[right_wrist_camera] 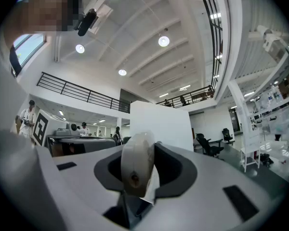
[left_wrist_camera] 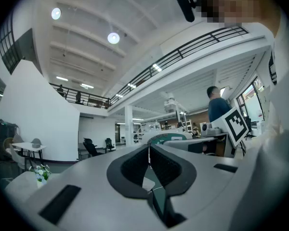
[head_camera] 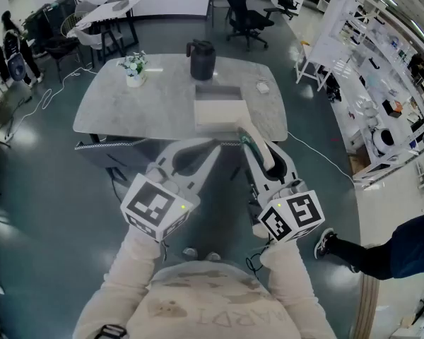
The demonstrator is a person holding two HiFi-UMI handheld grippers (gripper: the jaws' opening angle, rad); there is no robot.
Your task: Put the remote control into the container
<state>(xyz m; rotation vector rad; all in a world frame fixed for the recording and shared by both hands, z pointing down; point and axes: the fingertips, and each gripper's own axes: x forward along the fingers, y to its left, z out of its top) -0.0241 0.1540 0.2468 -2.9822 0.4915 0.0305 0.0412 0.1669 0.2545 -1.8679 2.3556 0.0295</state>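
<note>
1. Grey stone-look desk (head_camera: 106, 111) fills the upper middle of the head view, seen from steeply above. A white open-topped container (head_camera: 219, 113) sits near the desk's near edge, right of centre. A black jug (head_camera: 201, 59) stands toward the far edge, a small pot of flowers (head_camera: 134, 69) sits at the far left corner, and a small white object (head_camera: 263, 87) lies toward the right edge.
2. Also in the head view, the person in a pale sweatshirt holds both tools out in front of the desk's near edge. The left gripper (head_camera: 210, 150) points up and to the right with nothing in it. The right gripper (head_camera: 263, 162) holds the pale remote control (head_camera: 249, 134) lengthwise. The remote's far end lies just by the container's near right corner, and contact cannot be judged.
3. In the left gripper view, the left gripper (left_wrist_camera: 149, 159) has its two dark pads pressed together, with nothing between them. The flowers (left_wrist_camera: 41, 172) show low at the left. The other tool's marker cube (left_wrist_camera: 236, 124) shows at the right.
4. In the right gripper view, the right gripper (right_wrist_camera: 137, 167) is clamped on the remote control (right_wrist_camera: 137, 160). The remote is seen end-on as a tall, rounded, cream shape standing between the jaws.
</note>
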